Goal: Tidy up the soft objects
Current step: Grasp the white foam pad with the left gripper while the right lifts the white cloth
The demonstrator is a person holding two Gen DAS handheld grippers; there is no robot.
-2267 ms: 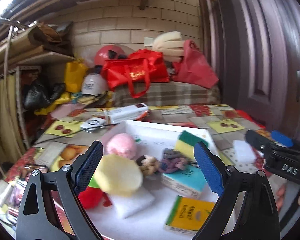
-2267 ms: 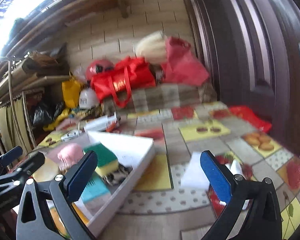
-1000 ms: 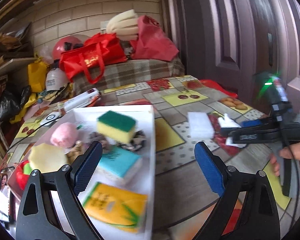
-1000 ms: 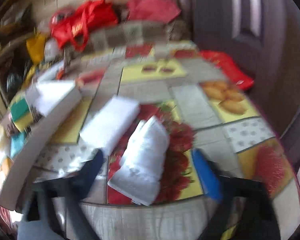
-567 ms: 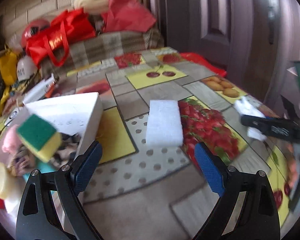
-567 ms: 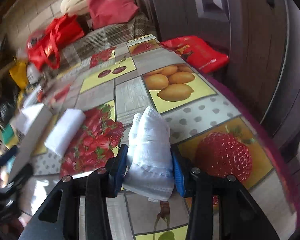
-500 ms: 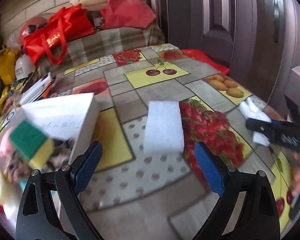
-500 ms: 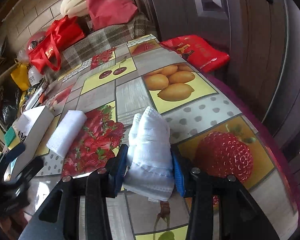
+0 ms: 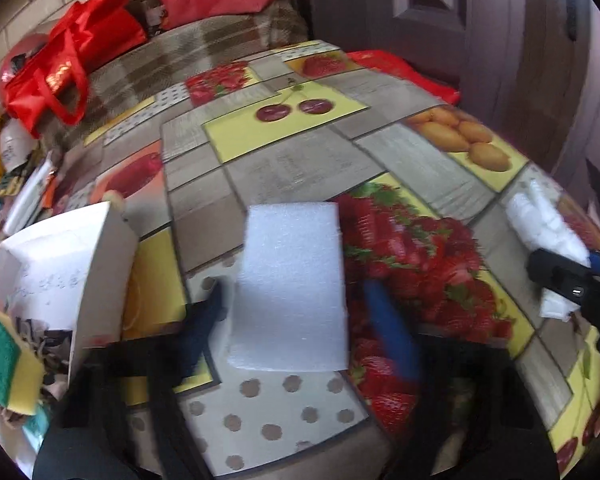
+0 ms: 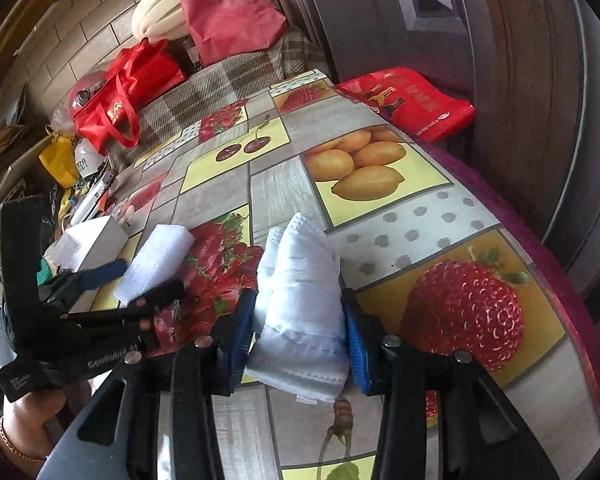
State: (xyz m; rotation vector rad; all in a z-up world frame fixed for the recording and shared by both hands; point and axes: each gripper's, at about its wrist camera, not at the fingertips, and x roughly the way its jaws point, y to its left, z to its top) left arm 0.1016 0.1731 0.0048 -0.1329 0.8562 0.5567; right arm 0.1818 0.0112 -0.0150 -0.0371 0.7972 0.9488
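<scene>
A white foam block (image 9: 294,284) lies flat on the fruit-print tablecloth (image 9: 284,168). My left gripper (image 9: 300,320) straddles it, one blurred finger on each side, a gap still showing at the right; it also shows in the right wrist view (image 10: 140,280) around the foam block (image 10: 156,260). My right gripper (image 10: 298,330) is shut on a folded white cloth (image 10: 300,288) that rests on the table; the cloth also shows in the left wrist view (image 9: 544,232).
A white box (image 9: 100,264) at the left holds a green-and-yellow sponge (image 9: 4,364) and other soft items. Red bags (image 10: 128,92) sit on a plaid bench behind the table. A red packet (image 10: 412,104) lies at the table's far right edge by the door.
My left gripper swung from the box to the foam block, moved down around it and its fingers have narrowed. My right gripper closed on the white cloth and holds still.
</scene>
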